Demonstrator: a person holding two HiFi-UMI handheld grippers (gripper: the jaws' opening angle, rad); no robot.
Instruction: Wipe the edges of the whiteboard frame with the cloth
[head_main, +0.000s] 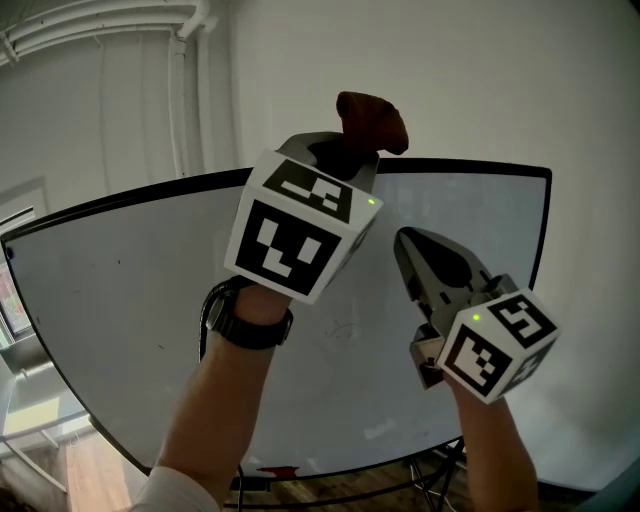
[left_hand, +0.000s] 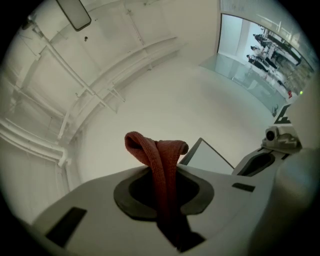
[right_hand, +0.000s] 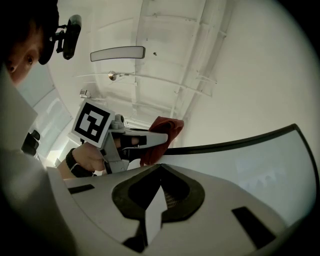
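Note:
The whiteboard (head_main: 150, 300) has a thin black frame (head_main: 450, 167) and stands against a white wall. A reddish-brown cloth (head_main: 372, 118) pokes up just above the frame's top edge. My left gripper (head_main: 350, 150) is shut on it, raised at that top edge. In the left gripper view the cloth (left_hand: 157, 150) folds over between the jaws, with a frame corner (left_hand: 202, 142) just behind. My right gripper (head_main: 405, 240) hovers lower and to the right, in front of the board, shut and holding nothing. The right gripper view shows the cloth (right_hand: 162, 127) against the frame (right_hand: 240, 142).
White pipes (head_main: 100, 30) run along the wall at the upper left. A window (head_main: 15, 300) is at the left edge. Stand legs (head_main: 430, 470) and a small red item (head_main: 275, 470) sit under the board's bottom edge. The board's right edge (head_main: 545, 230) is near the right gripper.

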